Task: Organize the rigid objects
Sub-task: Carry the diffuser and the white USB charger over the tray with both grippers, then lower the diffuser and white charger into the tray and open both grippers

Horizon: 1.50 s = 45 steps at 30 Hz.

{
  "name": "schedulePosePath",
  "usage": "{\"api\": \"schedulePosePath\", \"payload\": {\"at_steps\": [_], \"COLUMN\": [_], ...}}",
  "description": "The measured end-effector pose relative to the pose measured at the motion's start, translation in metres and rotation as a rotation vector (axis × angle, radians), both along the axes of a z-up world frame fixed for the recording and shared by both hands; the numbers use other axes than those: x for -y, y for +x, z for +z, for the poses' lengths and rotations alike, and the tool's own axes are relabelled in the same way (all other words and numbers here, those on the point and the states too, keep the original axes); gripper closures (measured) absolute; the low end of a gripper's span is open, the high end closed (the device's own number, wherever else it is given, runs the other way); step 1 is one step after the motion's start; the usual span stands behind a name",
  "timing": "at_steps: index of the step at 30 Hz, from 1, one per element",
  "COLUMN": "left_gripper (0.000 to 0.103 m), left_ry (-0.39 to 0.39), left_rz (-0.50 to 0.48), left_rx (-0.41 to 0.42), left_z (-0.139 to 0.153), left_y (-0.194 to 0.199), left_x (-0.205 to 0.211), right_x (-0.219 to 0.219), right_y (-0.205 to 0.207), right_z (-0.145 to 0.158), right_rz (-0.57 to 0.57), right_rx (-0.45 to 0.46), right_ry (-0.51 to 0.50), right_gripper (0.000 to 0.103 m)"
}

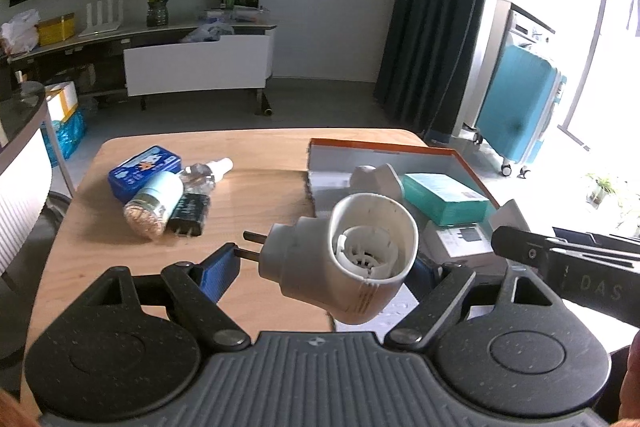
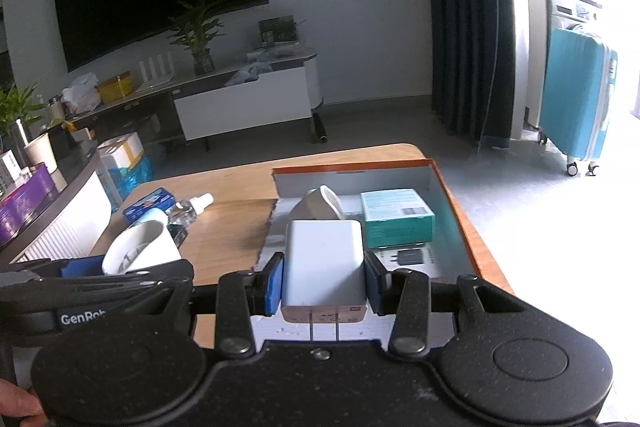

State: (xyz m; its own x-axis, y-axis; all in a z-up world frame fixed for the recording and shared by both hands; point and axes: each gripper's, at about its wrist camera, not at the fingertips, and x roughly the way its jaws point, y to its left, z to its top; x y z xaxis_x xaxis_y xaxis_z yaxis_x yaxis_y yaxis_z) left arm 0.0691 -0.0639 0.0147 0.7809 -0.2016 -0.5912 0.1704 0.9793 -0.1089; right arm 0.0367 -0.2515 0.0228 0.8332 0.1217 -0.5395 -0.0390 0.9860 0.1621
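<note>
White charger [image 2: 323,269] clamped in right tool [image 2: 324,287], above the orange-rimmed box [image 2: 452,195].

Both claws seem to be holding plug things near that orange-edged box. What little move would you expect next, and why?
Probably the right gripper eases forward and lowers its white charger into the box, since bare floor shows ahead beside the teal carton.

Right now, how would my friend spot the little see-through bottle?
Find the wooden table, then the pile left of the orange-edged box. The clear bottle lies on its side behind the blue tin; it alone is see-through, with a white cap.
</note>
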Motion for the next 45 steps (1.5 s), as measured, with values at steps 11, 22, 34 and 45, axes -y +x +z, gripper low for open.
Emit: {"api": "schedulePosePath", "payload": {"at_steps": [11, 22, 34, 45], "left_gripper": [0.017, 0.017, 0.017, 0.017], "left_ry": [0.003, -0.003, 0.003, 0.007], "left_rz": [-0.065, -0.099, -0.132, -0.156], "left_rx": [-0.004, -0.027, -0.058, -0.079], "left_z": [-0.004, -0.01, -0.019, -0.027], "left_y": [0.004, 0.006, 0.01, 0.016], "left_x": [0.025, 0.042, 0.057, 0.068], "right_x": [0.02, 0.034, 0.045, 0.053], "right_y": [-0.003, -0.001, 0.005, 0.013], "right_z": [-0.001, -0.005, -0.013, -0.023], "right_rz": [-0.048, -0.081, -0.116, -0.135], "right_rx": [-0.001, -0.017, -0.04, -0.066], "right_ry": [0.003, 0.006, 0.0, -0.008], "right_gripper": [0.053, 0.053, 0.053, 0.053]}}
